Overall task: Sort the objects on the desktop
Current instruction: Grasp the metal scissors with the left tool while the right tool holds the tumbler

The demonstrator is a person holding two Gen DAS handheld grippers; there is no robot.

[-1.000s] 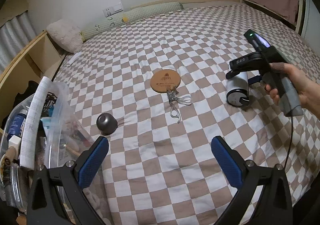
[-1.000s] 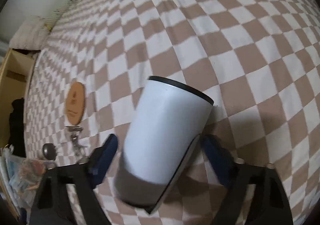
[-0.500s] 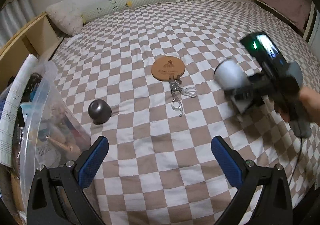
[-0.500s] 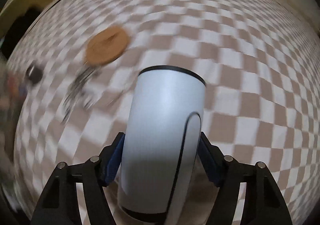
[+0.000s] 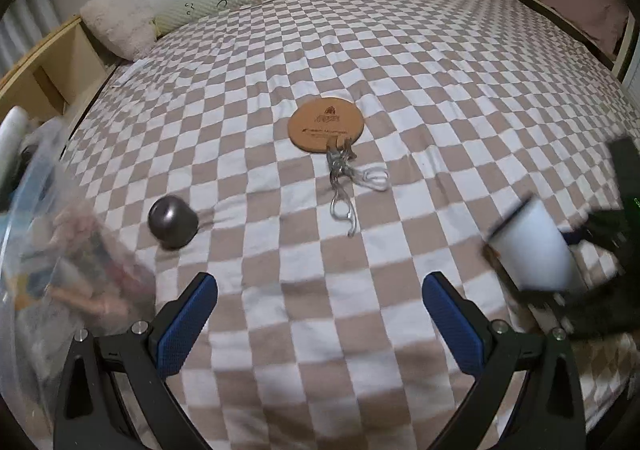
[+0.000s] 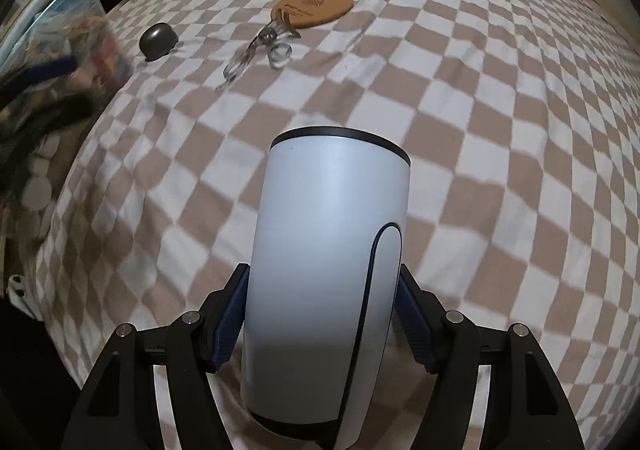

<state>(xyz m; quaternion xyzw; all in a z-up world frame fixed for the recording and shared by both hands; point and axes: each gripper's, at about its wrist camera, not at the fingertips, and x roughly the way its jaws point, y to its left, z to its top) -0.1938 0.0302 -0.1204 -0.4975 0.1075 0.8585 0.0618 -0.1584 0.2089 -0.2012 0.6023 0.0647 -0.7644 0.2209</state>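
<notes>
Left wrist view: the left gripper (image 5: pixel 320 314) is hanging with its jaws spread wide and empty over the checkered bedspread (image 5: pixel 420 62), the white tumbler (image 5: pixel 532 246) blurring at the right. Right wrist view: the right gripper (image 6: pixel 322 326) is clamping the tumbler (image 6: pixel 332 242) above the bedspread, the cork coaster (image 6: pixel 314 6) lying far behind it.

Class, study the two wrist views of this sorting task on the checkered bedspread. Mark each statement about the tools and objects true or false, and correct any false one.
1. The right tool is clamped on the white tumbler. True.
2. The left tool grips the dark dome-shaped object. False: it is open and empty, and the dome sits on the bedspread ahead of it.
3. The clear-handled scissors touch the edge of the cork coaster. True.
4. The tumbler stands on the coaster. False: it is held in the right tool, well apart from the coaster.
</notes>
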